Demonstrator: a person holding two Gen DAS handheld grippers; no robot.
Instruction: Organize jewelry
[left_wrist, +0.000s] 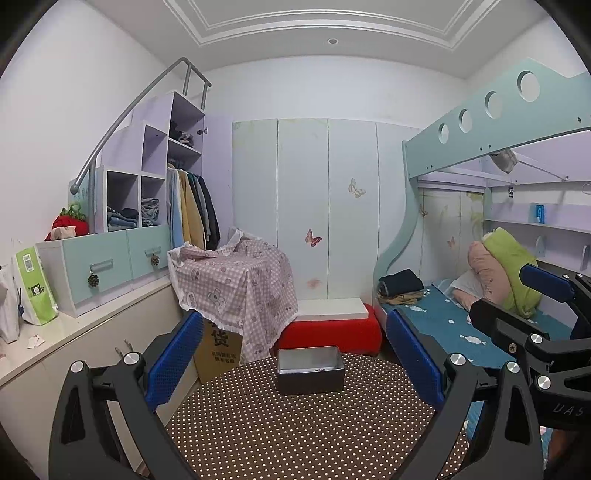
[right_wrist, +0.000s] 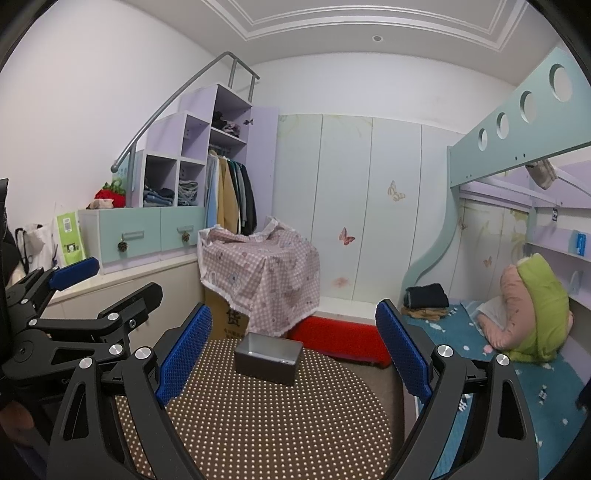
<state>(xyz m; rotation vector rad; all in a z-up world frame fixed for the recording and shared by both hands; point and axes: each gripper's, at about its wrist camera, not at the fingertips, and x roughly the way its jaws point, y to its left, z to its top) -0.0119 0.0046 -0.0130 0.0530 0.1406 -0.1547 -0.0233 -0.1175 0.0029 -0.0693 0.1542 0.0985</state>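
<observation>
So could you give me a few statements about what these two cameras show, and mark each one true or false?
1. The grey box sits on the polka-dot table. True.
2. The left tool is shut on the box. False: it is open and holds nothing.
3. The right tool is open. True.
4. The box has a lid on it. False: its top is open.
5. A checked cloth covers something behind the table. True.

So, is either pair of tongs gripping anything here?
No: the left tongs and right tongs both stand wide open and empty above the dotted table.
</observation>
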